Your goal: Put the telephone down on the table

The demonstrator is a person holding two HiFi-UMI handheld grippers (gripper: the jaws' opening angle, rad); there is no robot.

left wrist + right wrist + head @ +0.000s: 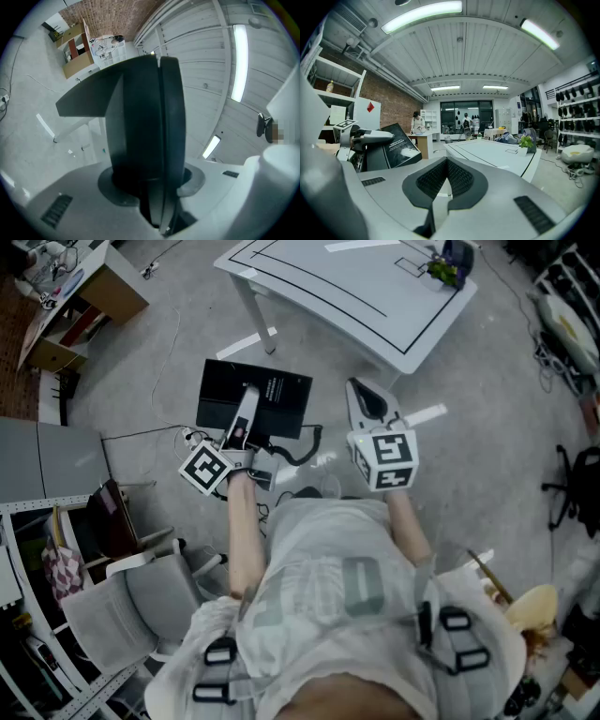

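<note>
The left hand-held gripper [247, 409] pinches the stiff, probably light telephone box [281, 395] by one edge. The right hand-held gripper [446, 176] is pressed together, empty.

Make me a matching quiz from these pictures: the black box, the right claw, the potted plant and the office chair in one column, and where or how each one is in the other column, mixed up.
Things:
1. black box
2. right claw
3. potted plant
4. office chair

Place or state:
A. on a corner of the white table
B. on the floor at the person's left
C. clamped in the left claw
D. shut, with nothing in it

Pairs: 1-C, 2-D, 3-A, 4-B
</note>
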